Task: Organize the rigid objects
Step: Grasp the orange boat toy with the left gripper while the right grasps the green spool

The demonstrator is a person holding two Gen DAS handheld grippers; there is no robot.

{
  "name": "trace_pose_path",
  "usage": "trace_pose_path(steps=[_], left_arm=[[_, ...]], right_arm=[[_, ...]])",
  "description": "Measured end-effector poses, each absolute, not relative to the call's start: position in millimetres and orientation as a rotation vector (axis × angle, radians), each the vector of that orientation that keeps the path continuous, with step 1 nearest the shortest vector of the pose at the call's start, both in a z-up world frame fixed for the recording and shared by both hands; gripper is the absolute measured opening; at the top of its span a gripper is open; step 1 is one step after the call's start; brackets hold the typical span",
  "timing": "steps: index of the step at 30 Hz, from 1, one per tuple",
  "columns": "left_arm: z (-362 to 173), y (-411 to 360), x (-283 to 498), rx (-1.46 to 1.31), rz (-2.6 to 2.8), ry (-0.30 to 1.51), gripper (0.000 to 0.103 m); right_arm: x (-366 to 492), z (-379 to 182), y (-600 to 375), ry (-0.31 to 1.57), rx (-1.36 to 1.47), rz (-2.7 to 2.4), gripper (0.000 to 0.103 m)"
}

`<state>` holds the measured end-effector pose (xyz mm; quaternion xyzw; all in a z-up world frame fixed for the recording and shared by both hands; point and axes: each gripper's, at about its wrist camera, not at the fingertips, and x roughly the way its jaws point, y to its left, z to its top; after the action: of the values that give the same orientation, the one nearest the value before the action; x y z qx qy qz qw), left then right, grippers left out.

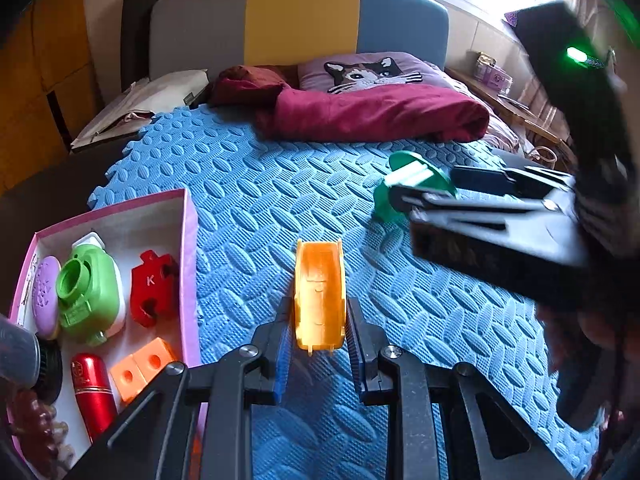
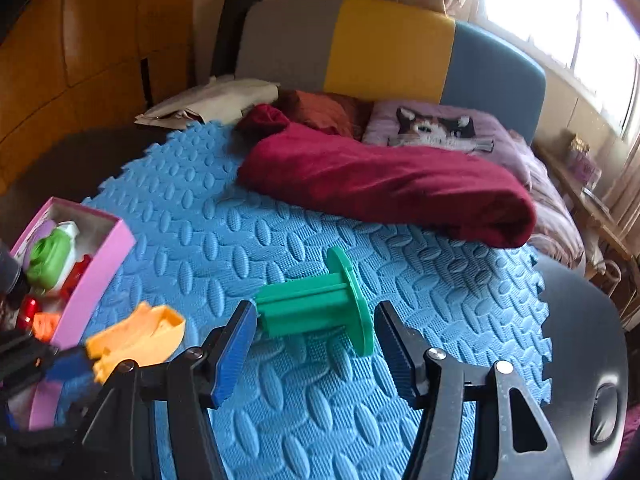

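1. Left wrist camera sits low over the blue embossed foam mat (image 1: 280,200), facing the grey, yellow and blue headboard (image 1: 300,20).
2. Right wrist camera looks likewise; both share the mat's centre.

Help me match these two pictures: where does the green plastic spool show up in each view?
Left wrist view: green plastic spool at right of centre, on the blue foam mat, between the right tool's fingers.
Right wrist view: low centre, lying between the open fingers.
Shared landmark: pink cardboard box at left.
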<state>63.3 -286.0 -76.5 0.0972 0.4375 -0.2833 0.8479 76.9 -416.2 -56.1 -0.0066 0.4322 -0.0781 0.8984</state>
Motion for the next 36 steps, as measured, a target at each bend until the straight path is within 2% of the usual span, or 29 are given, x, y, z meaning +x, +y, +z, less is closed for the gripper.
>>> trace_pose_path(steps=[6, 8, 10, 13, 16, 19, 24, 26, 31, 36], left_arm=[[-78.0, -284.5, 61.9, 0.195, -0.603, 0.928, 0.025], [-79.1, -284.1, 62.3, 0.19, -0.603, 0.932, 0.025], [-80.7, -283.7, 62.8, 0.184, -0.601, 0.939, 0.025], [-82.9, -284.3, 62.8, 0.184, -0.599, 0.945, 0.025], [-82.7, -284.6, 62.4, 0.185, -0.598, 0.94, 0.025], [-82.7, -284.4, 62.8, 0.182, -0.59, 0.939, 0.025], [-82.9, -284.0, 63.0, 0.181, -0.589, 0.944, 0.025], [-82.9, -283.5, 63.3, 0.178, -0.586, 0.944, 0.025], [-82.3, -281.7, 63.5, 0.172, -0.595, 0.949, 0.025], [-82.8, -282.0, 61.8, 0.179, -0.606, 0.95, 0.025]], right_arm=[[71.4, -57.5, -451.5, 0.883, 0.304, -0.114, 0.056], [60.3, -60.7, -472.0, 0.868, 0.493, -0.087, 0.056], [48.2, -70.1, -492.9, 0.847, 0.709, -0.045, 0.046], [21.5, -97.2, -524.6, 0.809, 1.03, -0.022, 0.046], [2.3, -103.7, -535.7, 0.772, 1.077, -0.057, 0.044], [1.8, -77.1, -517.0, 0.795, 0.831, -0.141, 0.055], [43.3, -11.7, -442.5, 0.808, 0.183, -0.127, 0.055], [65.3, -1.7, -420.1, 0.854, 0.007, -0.079, 0.055], [120.4, -19.9, -398.4, 1.082, -0.262, 0.004, 0.052], [132.4, -54.1, -396.8, 1.236, -0.437, 0.043, 0.051]])
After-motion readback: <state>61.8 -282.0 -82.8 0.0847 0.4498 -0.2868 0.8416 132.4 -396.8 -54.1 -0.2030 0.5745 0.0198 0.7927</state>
